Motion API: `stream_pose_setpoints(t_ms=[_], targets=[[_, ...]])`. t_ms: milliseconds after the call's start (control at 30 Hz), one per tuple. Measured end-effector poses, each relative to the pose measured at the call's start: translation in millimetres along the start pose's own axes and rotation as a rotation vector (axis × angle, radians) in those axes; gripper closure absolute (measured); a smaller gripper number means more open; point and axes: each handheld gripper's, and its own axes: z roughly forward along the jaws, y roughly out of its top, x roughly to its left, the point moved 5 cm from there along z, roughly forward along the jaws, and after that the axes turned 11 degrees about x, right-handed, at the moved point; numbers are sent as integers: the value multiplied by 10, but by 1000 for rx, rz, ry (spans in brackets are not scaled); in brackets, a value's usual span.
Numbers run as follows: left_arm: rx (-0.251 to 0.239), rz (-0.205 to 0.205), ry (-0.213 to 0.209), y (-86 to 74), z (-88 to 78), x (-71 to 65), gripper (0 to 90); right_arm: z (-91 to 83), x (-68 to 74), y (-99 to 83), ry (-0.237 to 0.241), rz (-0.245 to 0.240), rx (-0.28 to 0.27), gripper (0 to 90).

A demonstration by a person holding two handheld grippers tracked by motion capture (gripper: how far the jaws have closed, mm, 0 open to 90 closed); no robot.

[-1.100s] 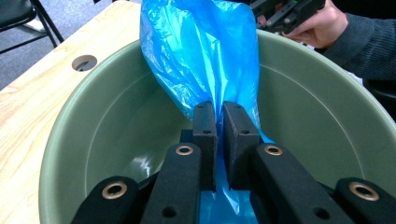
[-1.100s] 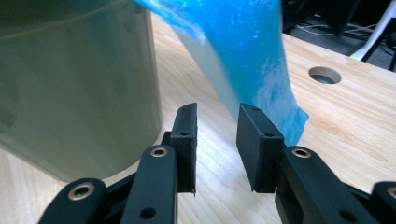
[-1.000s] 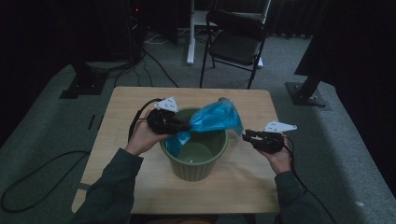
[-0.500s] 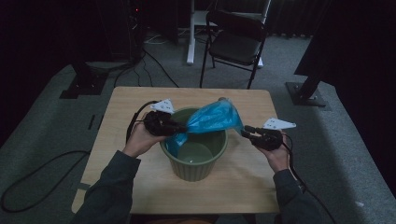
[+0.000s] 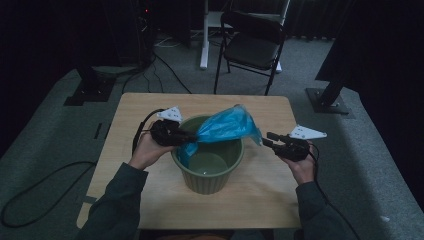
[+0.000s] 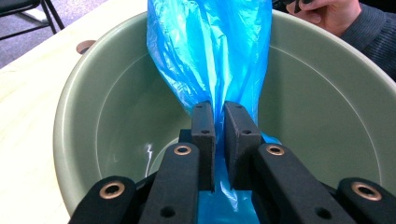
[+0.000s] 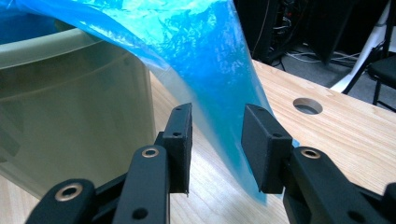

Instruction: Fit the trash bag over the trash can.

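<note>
A blue plastic bag (image 5: 227, 125) stretches across the top of a green round bin (image 5: 210, 172) on the wooden table (image 5: 260, 195). My left gripper (image 5: 192, 137) is at the bin's left rim, shut on the bag's gathered end (image 6: 210, 46) over the bin's inside (image 6: 84, 93). My right gripper (image 5: 267, 139) is level, just right of the bin. Its jaws have just been opening, and the right gripper (image 7: 217, 116) now stands open. The bag's loose corner (image 7: 205, 65) hangs between the pads beside the bin wall (image 7: 70, 116) without being pressed.
The table has a round hole (image 7: 307, 106) near its far right part. Behind the table stands a black folding chair (image 5: 252, 45). Cables run across the grey floor at the left (image 5: 45, 185). Bare tabletop lies in front of the bin.
The right gripper's jaws stand wider apart than before, with the bag's corner loose between them. Both hands and the left grip stay where they were.
</note>
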Motion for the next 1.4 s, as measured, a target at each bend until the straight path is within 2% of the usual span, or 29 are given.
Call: stream_pose_setpoints(t_ms=[133, 200, 333, 567, 667, 733, 800, 833, 900, 1000, 1200, 1367, 1400], targets=[[-1, -3, -5, -8, 6, 6, 834, -7, -14, 8, -7, 2, -4, 634], [0, -5, -4, -8, 9, 8, 834, 32, -14, 11, -25, -1, 19, 636], [-1, -3, -3, -2, -5, 4, 834, 136, 27, 11, -34, -20, 52, 626], [2, -4, 0, -9, -16, 9, 832, 222, 46, 96, -60, -33, 55, 623], [3, -8, 2, -20, -20, 13, 829, 299, 39, 162, -79, -37, 57, 665], [10, -8, 3, -27, -19, 16, 815, 321, 32, 206, -79, -28, 48, 742], [9, -8, 9, -27, -24, 17, 765, 314, 25, 242, -78, -21, 39, 825], [9, -8, 9, -27, -24, 17, 745, 314, 25, 242, -78, -21, 39, 825], [-3, -8, 14, -21, -43, 16, 714, 290, 24, 265, -76, -20, 28, 889], [-27, -6, 24, 0, -86, 8, 640, 243, 19, 278, -69, -12, 16, 900], [-55, 23, 36, 145, -132, -88, 572, 149, 110, 301, -49, -49, 23, 900], [-53, 52, 35, 302, -83, -178, 544, 118, 196, 336, -33, -75, 13, 900], [-43, 77, 27, 397, -31, -246, 544, 114, 219, 345, -27, -79, 12, 900]])
